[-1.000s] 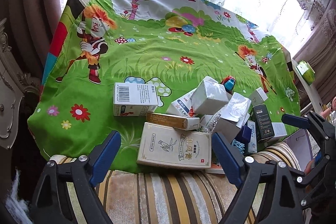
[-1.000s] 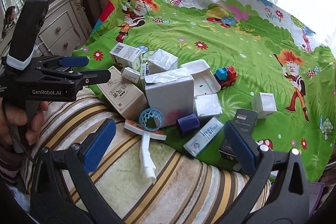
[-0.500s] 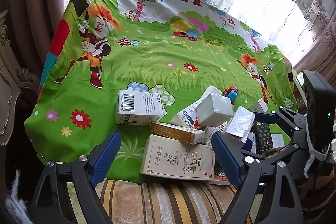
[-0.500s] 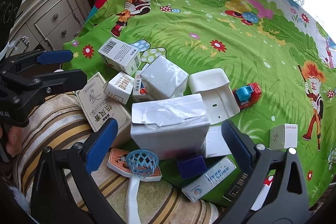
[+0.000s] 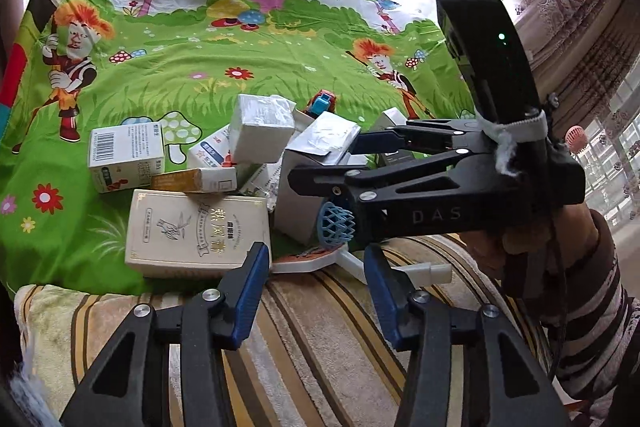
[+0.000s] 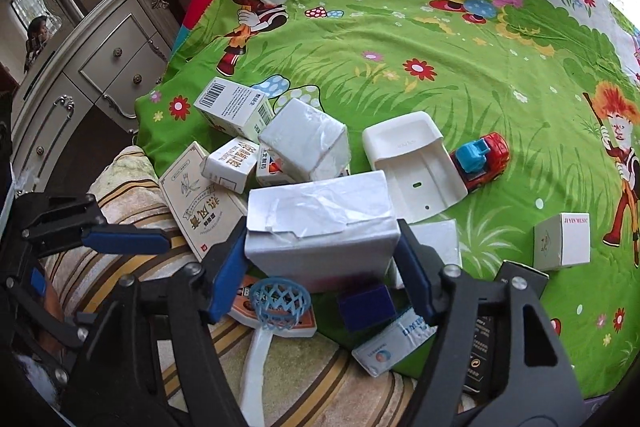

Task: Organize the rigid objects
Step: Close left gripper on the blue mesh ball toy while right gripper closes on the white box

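Note:
Boxes lie heaped at the near edge of a green cartoon cloth [image 5: 192, 67]. My right gripper [image 6: 320, 255] is closing on the large white box [image 6: 320, 223], and its blue pads [image 6: 228, 267] meet both sides. The left wrist view shows that right gripper [image 5: 326, 163] from the side, around the same white box [image 5: 320, 143]. My left gripper [image 5: 316, 275] hovers over the striped cushion [image 5: 320, 347] with its jaws closing and nothing pressed between them; the base of a toy hoop [image 5: 338, 223] lies just beyond its tips. A beige lettered box [image 5: 196, 227] sits left of it.
Around the heap lie a barcode box [image 6: 234, 107], a white plastic tray [image 6: 412, 163], a red toy truck [image 6: 480, 159], a dark blue cube [image 6: 366, 305], a small white box [image 6: 562, 241] and a black box [image 6: 492, 339]. A dresser [image 6: 100, 75] stands left; curtains hang behind.
Both grippers' jaws have narrowed. The right gripper came down and forward around the large white box. The left gripper swung right, so the right gripper and hand now fill its right side.

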`<state>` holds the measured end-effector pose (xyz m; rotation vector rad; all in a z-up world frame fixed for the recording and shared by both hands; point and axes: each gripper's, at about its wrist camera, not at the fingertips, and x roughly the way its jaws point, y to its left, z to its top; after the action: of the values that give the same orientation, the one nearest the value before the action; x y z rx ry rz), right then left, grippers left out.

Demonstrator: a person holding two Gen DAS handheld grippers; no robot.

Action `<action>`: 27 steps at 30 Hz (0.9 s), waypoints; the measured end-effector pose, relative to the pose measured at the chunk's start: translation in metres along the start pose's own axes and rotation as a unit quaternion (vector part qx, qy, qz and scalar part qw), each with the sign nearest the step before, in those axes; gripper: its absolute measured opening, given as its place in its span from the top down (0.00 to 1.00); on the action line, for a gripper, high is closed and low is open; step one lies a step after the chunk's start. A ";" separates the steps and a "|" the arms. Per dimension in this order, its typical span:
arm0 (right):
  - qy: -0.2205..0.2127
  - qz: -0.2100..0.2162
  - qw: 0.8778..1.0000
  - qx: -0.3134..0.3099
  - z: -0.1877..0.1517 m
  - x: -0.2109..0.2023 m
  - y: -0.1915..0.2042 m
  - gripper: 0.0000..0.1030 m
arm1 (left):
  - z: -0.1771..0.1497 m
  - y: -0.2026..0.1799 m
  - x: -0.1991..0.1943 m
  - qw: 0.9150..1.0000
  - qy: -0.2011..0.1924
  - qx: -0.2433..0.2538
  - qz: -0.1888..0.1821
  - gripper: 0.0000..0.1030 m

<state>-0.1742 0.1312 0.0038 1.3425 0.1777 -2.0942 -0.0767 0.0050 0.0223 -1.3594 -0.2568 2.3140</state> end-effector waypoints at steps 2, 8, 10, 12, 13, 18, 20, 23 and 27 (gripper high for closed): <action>-0.004 0.015 1.000 0.015 -0.002 -0.001 -0.006 0.30 | 0.002 -0.006 0.005 1.000 0.011 0.017 -0.014 0.51; -0.016 0.049 0.997 0.058 -0.004 -0.005 -0.022 0.31 | 0.011 -0.015 0.033 0.998 0.043 0.035 -0.016 0.52; -0.020 0.053 0.996 0.063 -0.004 -0.005 -0.024 0.31 | 0.014 -0.019 0.042 0.997 0.055 0.046 -0.008 0.52; -0.024 0.058 0.996 0.065 -0.006 -0.006 -0.024 0.31 | 0.016 -0.019 0.051 0.997 0.067 0.048 0.005 0.52; -0.025 0.061 0.996 0.066 -0.006 -0.006 -0.024 0.31 | 0.017 -0.019 0.053 0.996 0.070 0.048 0.005 0.52; -0.034 0.062 0.995 0.071 -0.010 -0.008 -0.026 0.31 | 0.018 -0.017 0.060 0.996 0.078 0.046 0.015 0.73; -0.040 0.077 0.993 0.081 -0.011 -0.011 -0.029 0.31 | 0.017 -0.017 0.058 0.996 0.075 0.043 0.012 0.74; -0.051 0.078 0.993 0.079 -0.014 -0.018 -0.026 0.31 | 0.015 -0.019 0.052 0.997 0.067 0.042 0.008 0.74; -0.073 0.078 0.991 0.079 -0.019 -0.032 -0.023 0.31 | 0.011 -0.022 0.041 0.999 0.045 0.030 -0.001 0.76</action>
<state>-0.1636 0.1716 0.0173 1.2438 -0.1537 -2.0971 -0.0968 0.0442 0.0042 -1.4290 -0.1578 2.2339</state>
